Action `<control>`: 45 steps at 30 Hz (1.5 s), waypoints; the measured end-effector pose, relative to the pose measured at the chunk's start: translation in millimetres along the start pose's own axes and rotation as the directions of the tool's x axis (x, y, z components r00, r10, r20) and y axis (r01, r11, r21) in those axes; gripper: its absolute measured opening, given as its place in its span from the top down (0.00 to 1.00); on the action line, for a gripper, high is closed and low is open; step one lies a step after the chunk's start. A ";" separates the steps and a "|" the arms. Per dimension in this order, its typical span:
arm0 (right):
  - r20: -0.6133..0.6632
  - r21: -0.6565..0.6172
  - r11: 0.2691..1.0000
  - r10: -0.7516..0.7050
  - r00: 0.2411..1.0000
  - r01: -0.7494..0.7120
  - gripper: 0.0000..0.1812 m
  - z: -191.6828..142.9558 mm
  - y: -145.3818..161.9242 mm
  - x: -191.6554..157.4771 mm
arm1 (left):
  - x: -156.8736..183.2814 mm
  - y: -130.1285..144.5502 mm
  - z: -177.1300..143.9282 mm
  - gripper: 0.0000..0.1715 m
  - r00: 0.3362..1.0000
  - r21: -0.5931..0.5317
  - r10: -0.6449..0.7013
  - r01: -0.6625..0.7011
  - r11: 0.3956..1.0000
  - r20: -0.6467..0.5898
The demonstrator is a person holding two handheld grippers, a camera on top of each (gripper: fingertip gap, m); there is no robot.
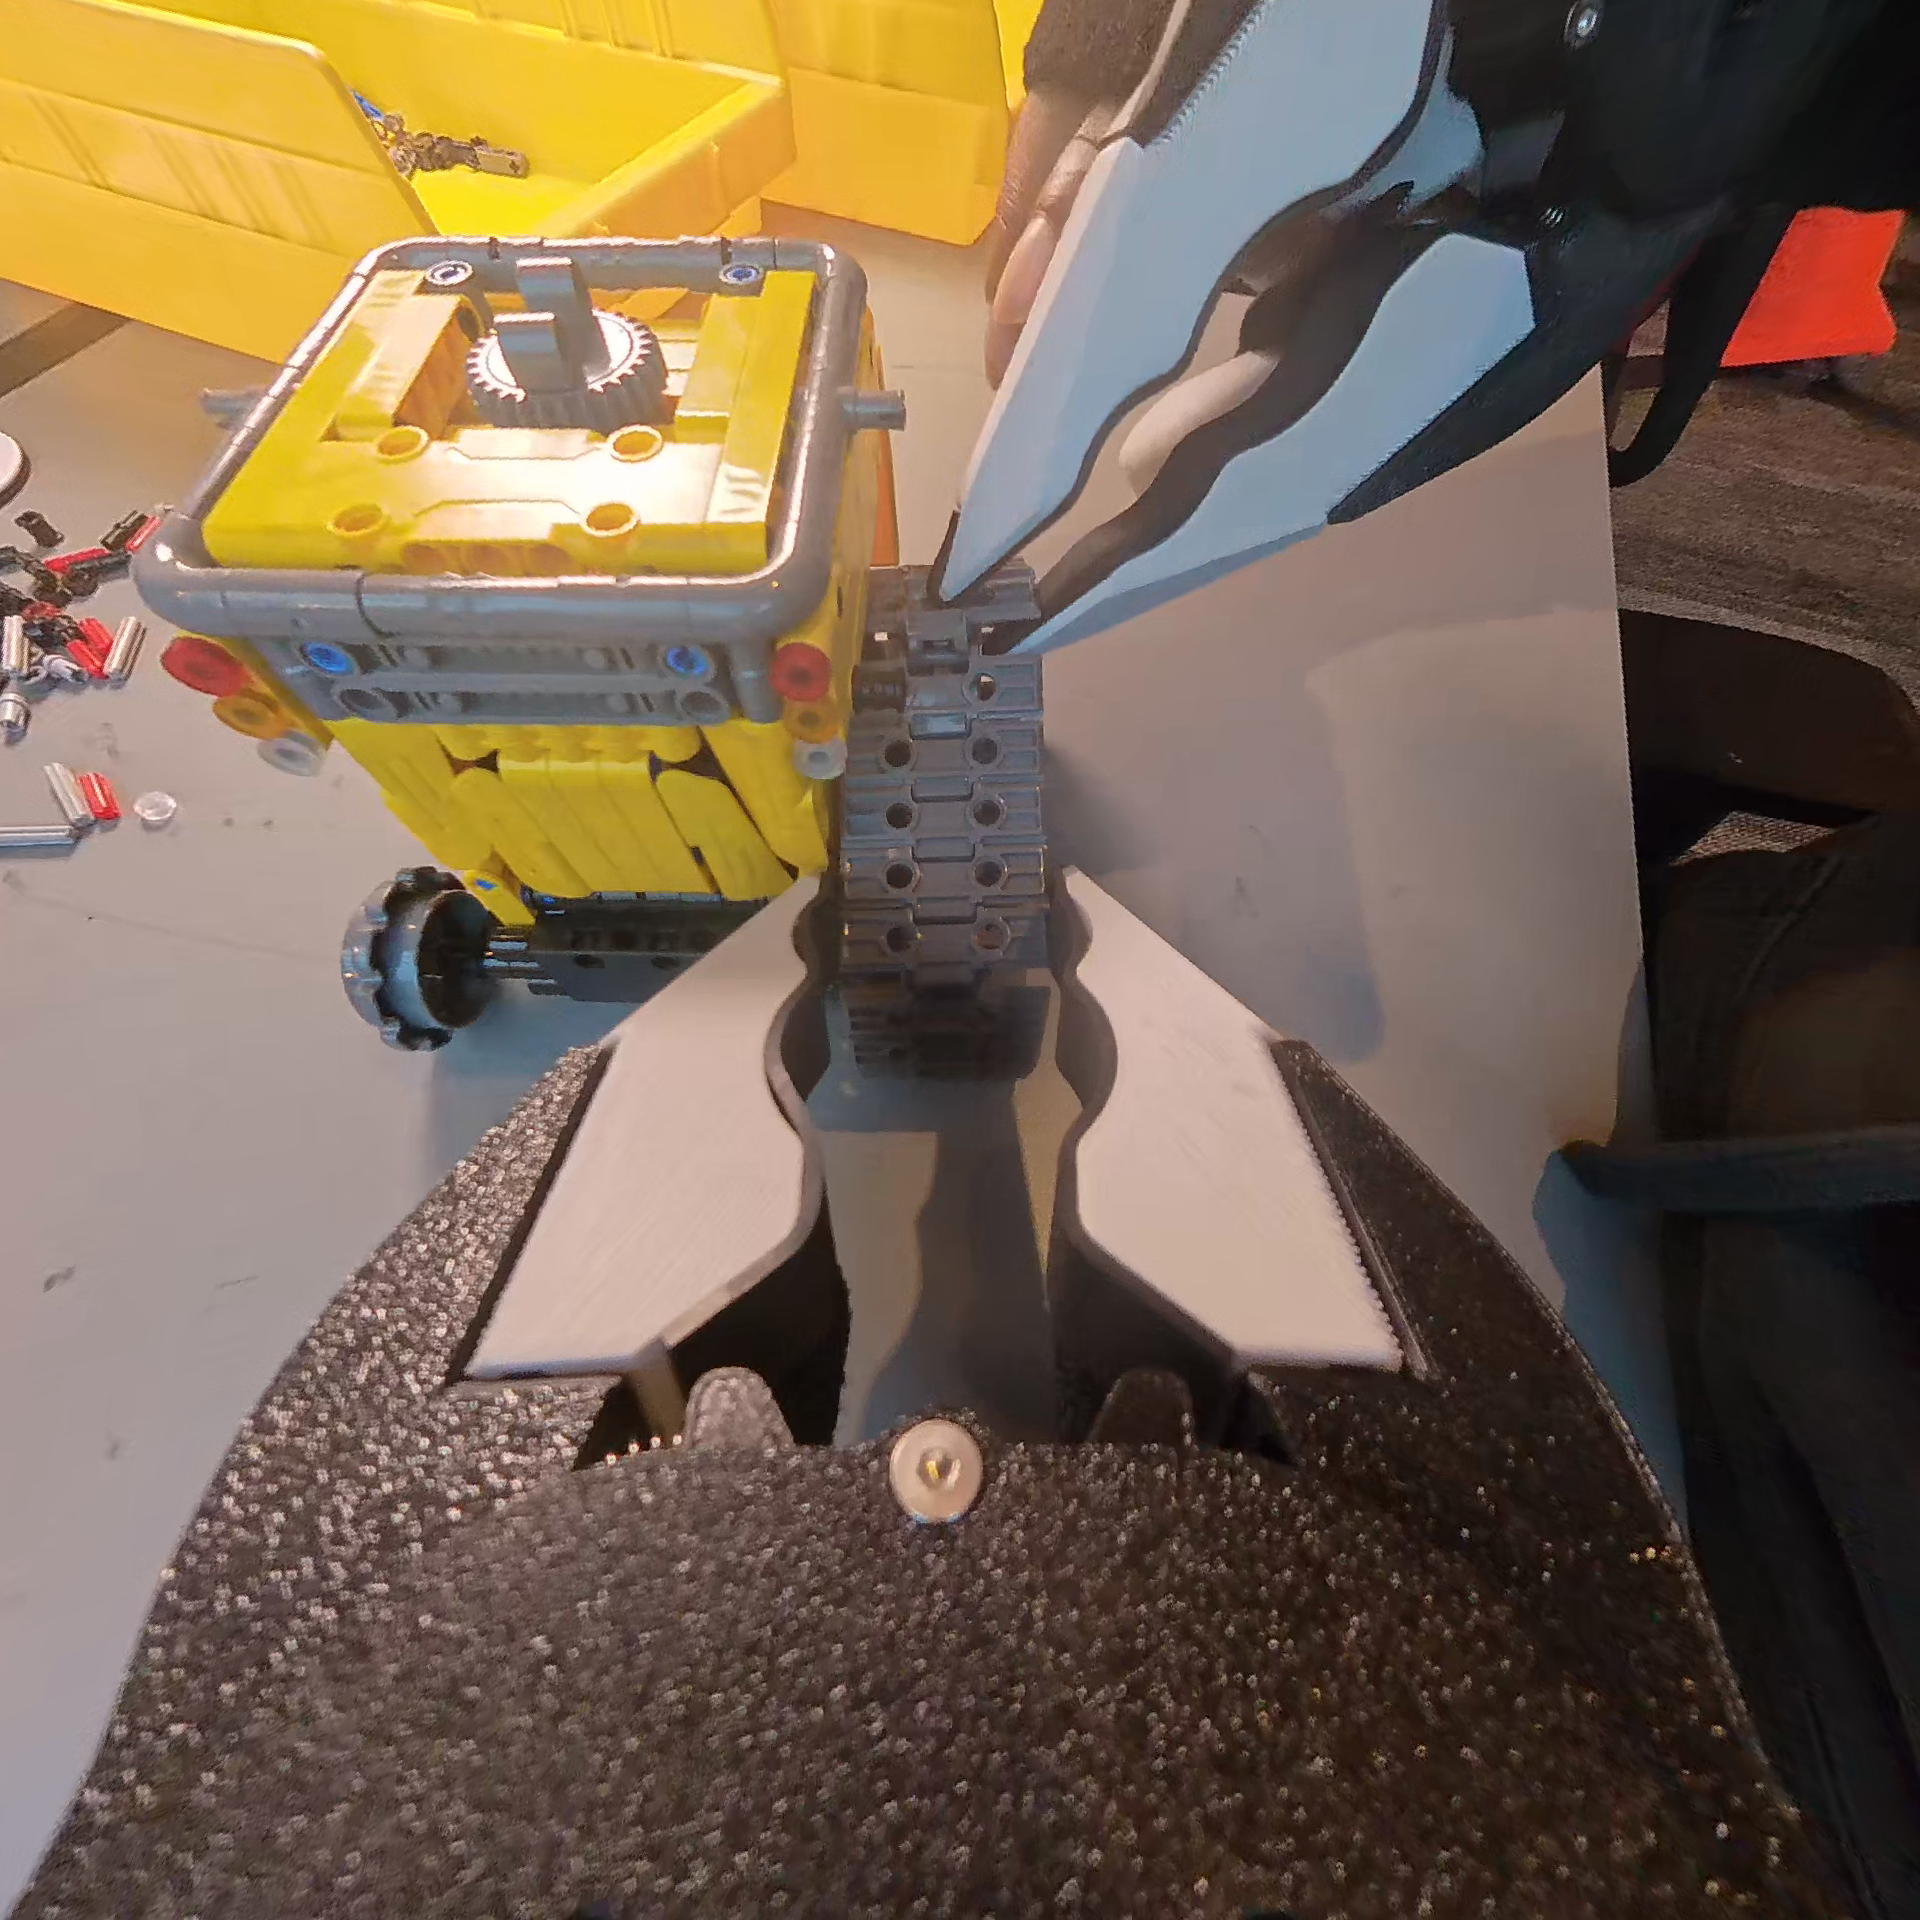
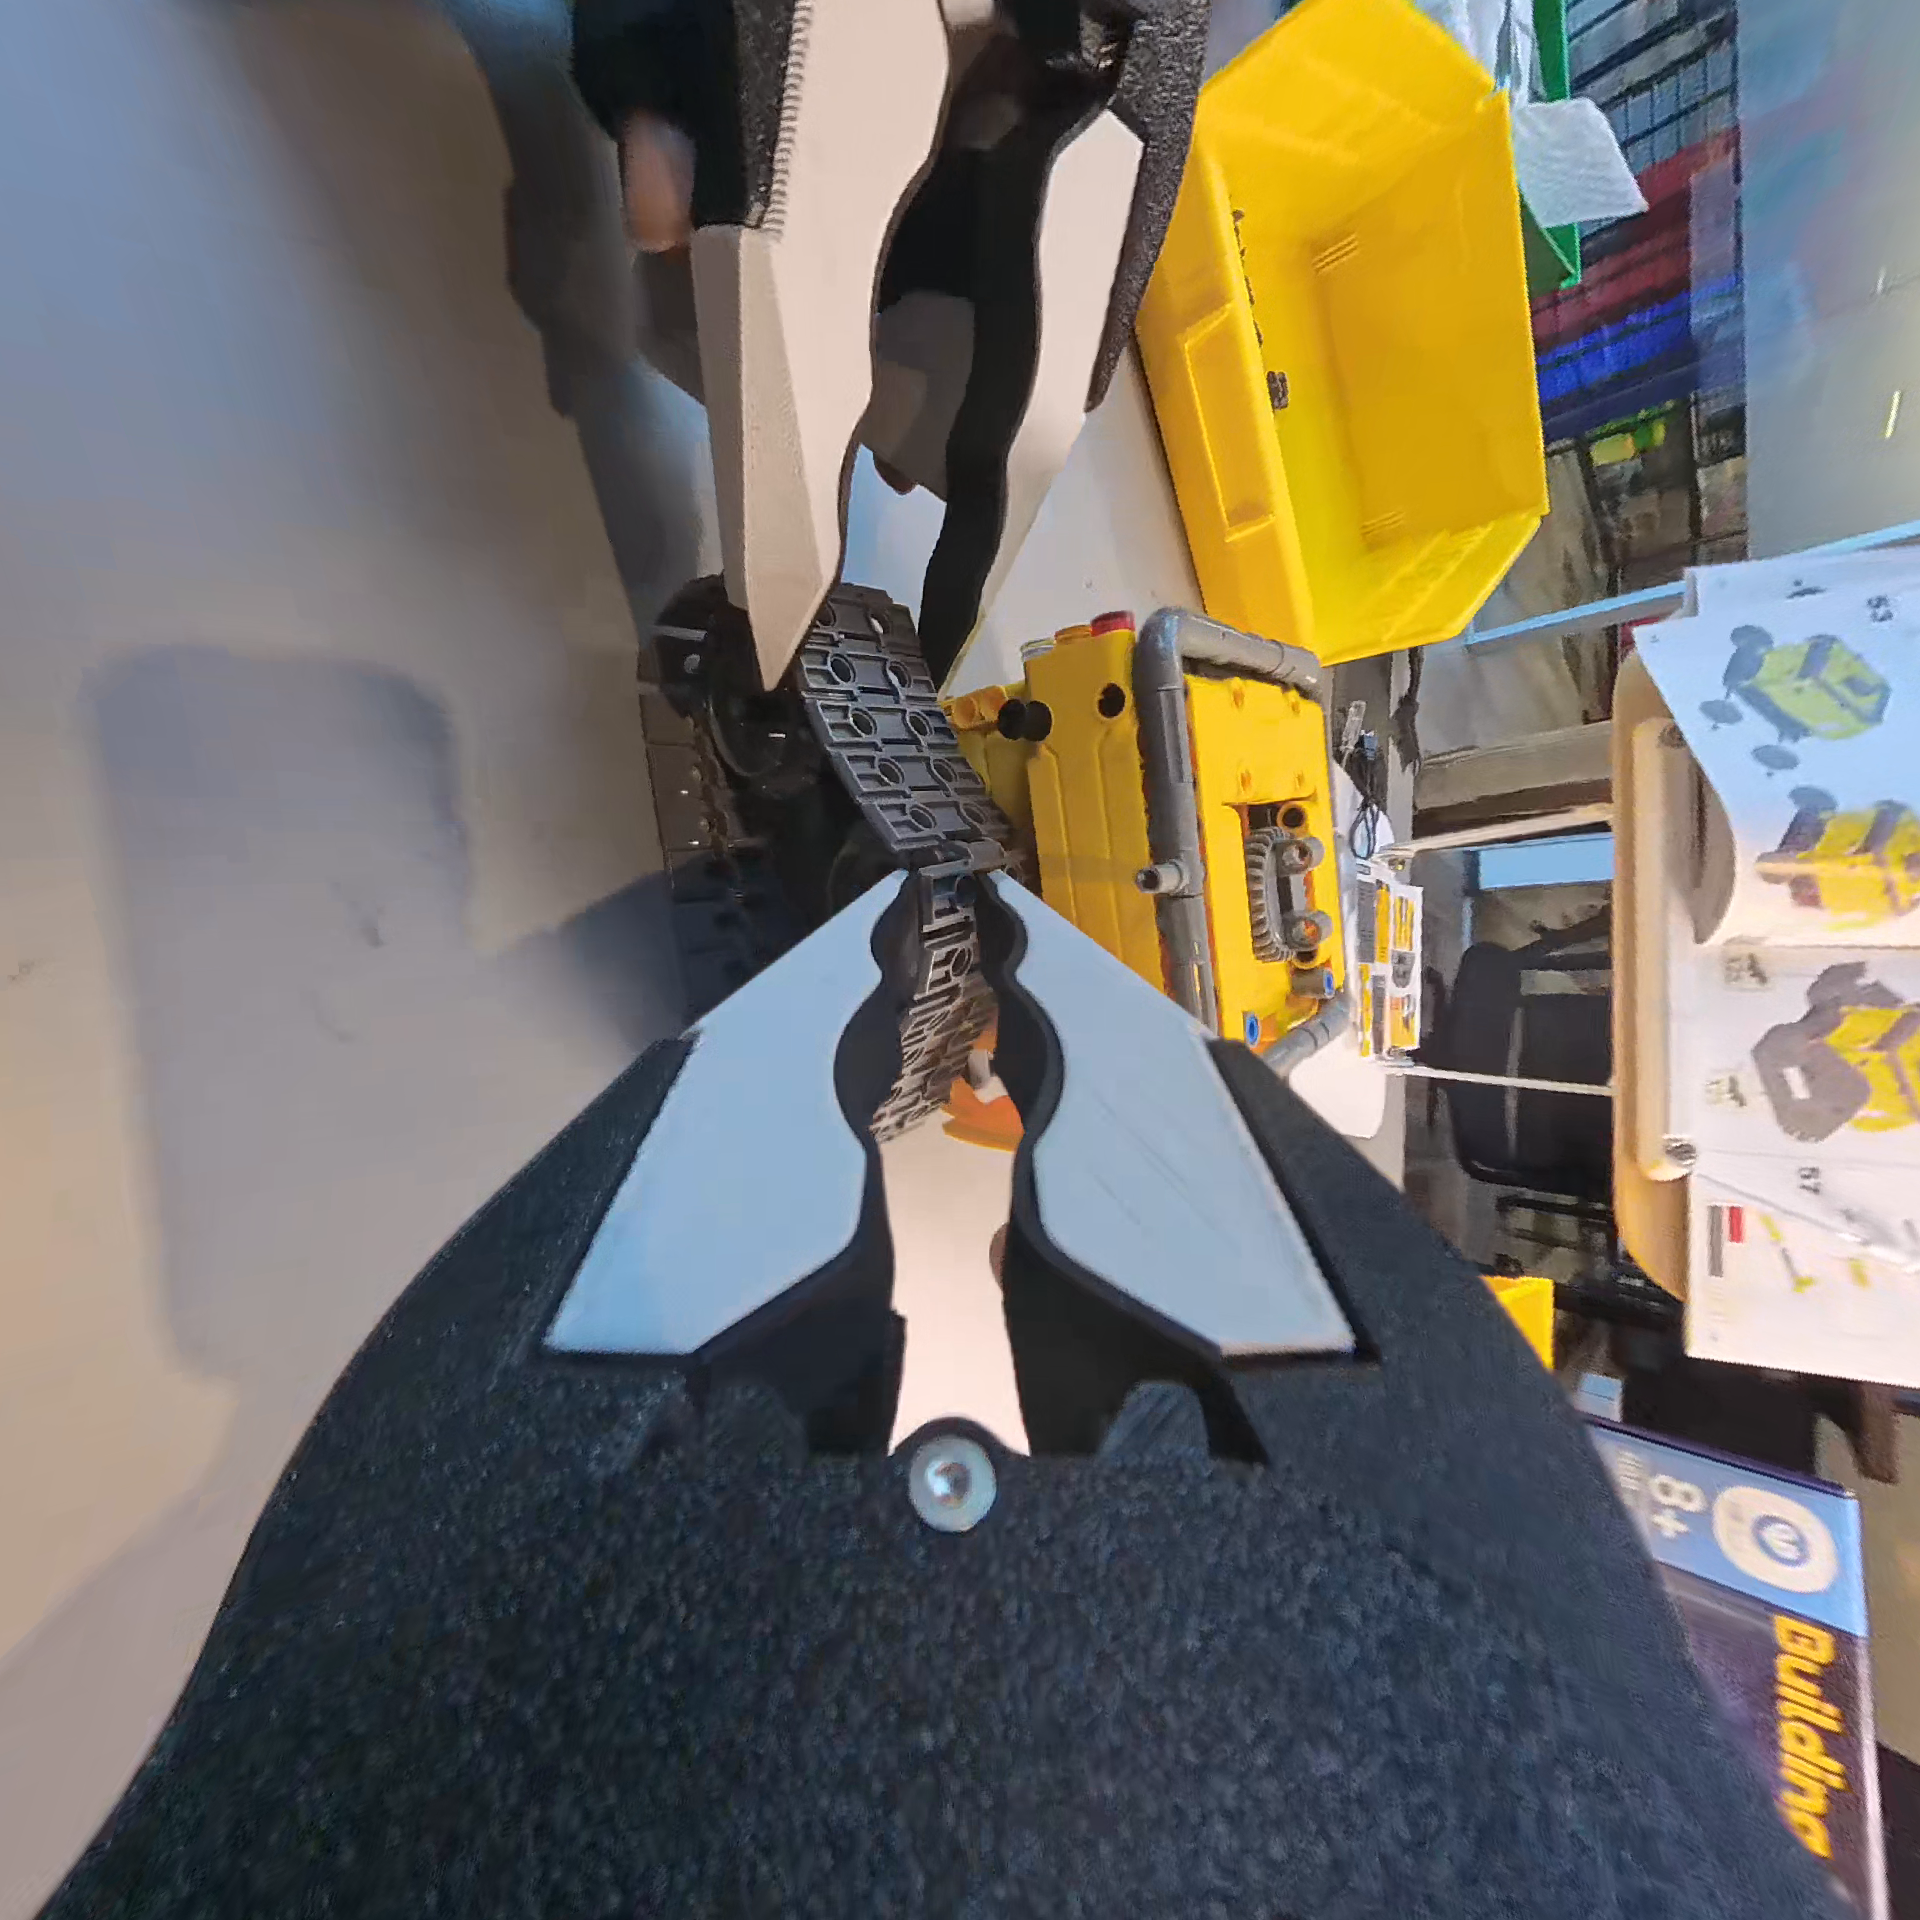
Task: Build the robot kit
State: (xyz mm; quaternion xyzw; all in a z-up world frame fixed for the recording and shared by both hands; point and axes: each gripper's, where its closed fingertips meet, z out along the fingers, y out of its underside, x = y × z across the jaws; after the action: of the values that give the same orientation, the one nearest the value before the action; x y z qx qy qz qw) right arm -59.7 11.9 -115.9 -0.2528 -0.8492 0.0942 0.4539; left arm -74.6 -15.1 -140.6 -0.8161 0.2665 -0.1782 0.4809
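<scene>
Left gripper (image 1: 940, 914) we see w/ grey fingers spread wide either side of the grey tread band (image 1: 943, 810), tips flanking its lower end; whether they touch it we can't tell. Band is hard plastic links w/ paired round holes, long axis running straight away from this gripper up the side of the yellow brick vehicle (image 1: 520, 582). Vehicle sits just left of the band on the pale table (image 1: 187, 1091): boxy, glossy yellow panels, grey tube frame round the top, dark toothed gear (image 1: 566, 369) inside. Loose red, black & silver pins (image 1: 73, 634) lie at far left. Yellow bins (image 1: 582, 114) stand behind.

Right gripper (image 2: 943, 883) is pinched narrow on the band's free end, the loose stretch of links passing between its wavy black-edged fingers (image 2: 1081, 987). Further right in that view: an instruction booklet (image 2: 1808, 935), a dark printed box (image 2: 1756, 1683).
</scene>
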 end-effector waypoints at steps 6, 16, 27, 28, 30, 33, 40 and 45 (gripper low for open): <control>-0.003 0.004 0.999 0.045 0.999 -0.045 0.95 -1.8 2.5 1.9 | 0.3 -1.0 0.2 0.78 1.000 0.008 -0.001 0.001 1.000 -0.001; -0.037 0.046 0.865 0.501 0.865 -0.499 0.95 -27.6 57.0 3.2 | 6.1 -5.0 2.7 0.78 1.000 0.042 0.010 -0.010 0.999 0.002; 0.177 0.135 0.431 0.875 0.450 -0.892 0.98 -42.7 76.3 7.8 | 11.9 -7.8 12.1 0.78 0.999 0.036 0.007 -0.008 0.999 0.033; 0.177 0.139 0.440 0.870 0.459 -0.887 0.98 -43.1 76.9 7.5 | 11.9 -7.9 13.2 0.78 0.999 0.033 0.007 -0.008 0.999 0.034; 0.156 0.158 0.531 0.819 0.552 -0.832 0.98 -45.2 73.7 5.0 | 11.5 -7.3 15.0 0.78 0.999 0.022 0.018 -0.019 1.000 0.046; 0.201 0.231 0.514 0.806 0.557 -0.826 0.98 -56.8 60.9 10.6 | 11.4 -4.3 16.8 0.78 0.998 0.004 0.029 -0.029 1.000 0.061; 0.073 0.107 0.275 0.956 0.284 -0.955 0.98 -57.6 126.3 8.0 | 10.7 -3.6 15.2 0.78 0.998 0.019 0.010 -0.011 1.000 0.063; -0.162 -0.195 0.334 0.917 0.366 -0.922 0.88 -42.5 185.8 -23.6 | 11.0 -7.2 14.5 0.78 0.997 0.039 0.024 -0.027 0.999 0.071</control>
State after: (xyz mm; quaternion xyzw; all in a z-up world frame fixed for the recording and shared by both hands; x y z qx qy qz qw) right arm 49.8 155.5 -181.1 -0.7434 -0.5578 0.2215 0.2952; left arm -56.1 -8.9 -140.8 -0.8087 0.2561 -0.1486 0.5083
